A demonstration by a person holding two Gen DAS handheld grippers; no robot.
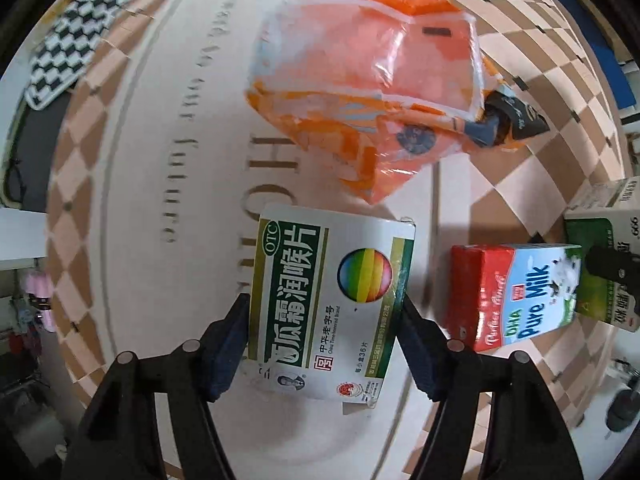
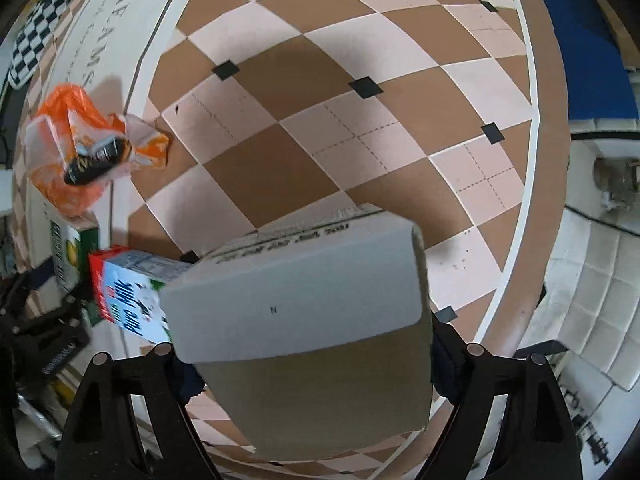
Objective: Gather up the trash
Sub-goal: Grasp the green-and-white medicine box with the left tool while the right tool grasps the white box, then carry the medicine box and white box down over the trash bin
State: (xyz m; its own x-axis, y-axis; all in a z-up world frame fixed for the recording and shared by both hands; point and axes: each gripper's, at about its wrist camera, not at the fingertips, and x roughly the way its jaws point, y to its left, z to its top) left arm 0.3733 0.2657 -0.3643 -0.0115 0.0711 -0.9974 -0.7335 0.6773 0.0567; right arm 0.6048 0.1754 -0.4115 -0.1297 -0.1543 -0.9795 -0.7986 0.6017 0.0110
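Floor covered w/ large mat [image 2: 360, 128]: brown/pink checker pattern, cream centre panel w/ printed lettering, small black squares at some tile corners. Black-and-white checkered cloth [image 1: 68, 52] noted at mat edge. Blue surface [image 2: 592, 52] and pale quilted padding [image 2: 592, 292] observed beyond mat border. Lighting even; soft shadows cast.

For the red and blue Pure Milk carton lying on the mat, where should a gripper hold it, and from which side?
Probably from above, across the two long sides of the milk carton. It lies flat on the mat, so its narrow width should fit the jaws.
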